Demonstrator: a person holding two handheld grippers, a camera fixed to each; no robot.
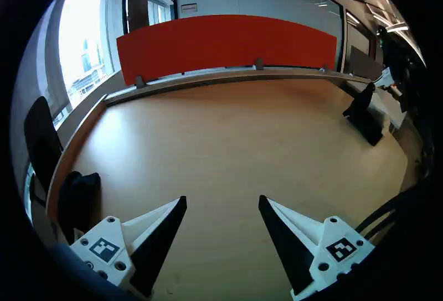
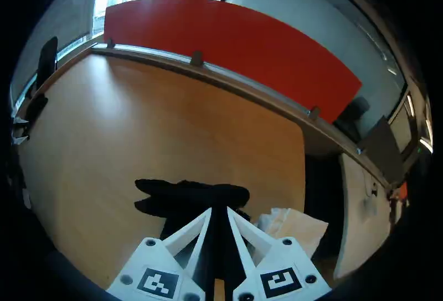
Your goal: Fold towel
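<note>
Left gripper [image 1: 221, 198]: held with its fingers spread wide and nothing between them, low over bare wood at the near side of the table [image 1: 232, 135].
Table: a light wooden top, closed at the far edge by a red partition [image 1: 227, 43].
Towel [image 2: 183, 193]: a black cloth, seen in the right gripper view lying bunched and rumpled on the wood near the table's right edge. No fold can be made out in it. The dark shape at the far right of the left gripper view [image 1: 362, 114] is probably the same cloth.
Right gripper [image 2: 219, 209]: its fingers are drawn almost together, and dark cloth fills the narrow gap, so an edge of the towel appears to be pinched.
Pale sheet [image 2: 290, 223]: a crumpled light item lies just right of the towel, near the table's edge.
Step in hand: judged to be the very start, with the towel taken up by one gripper and not yet laid out.
Next move: the cloth would need to be drawn toward the middle of the table and a second corner taken by the left gripper, well apart at present, so that it can be spread flat before any fold is made.
</note>
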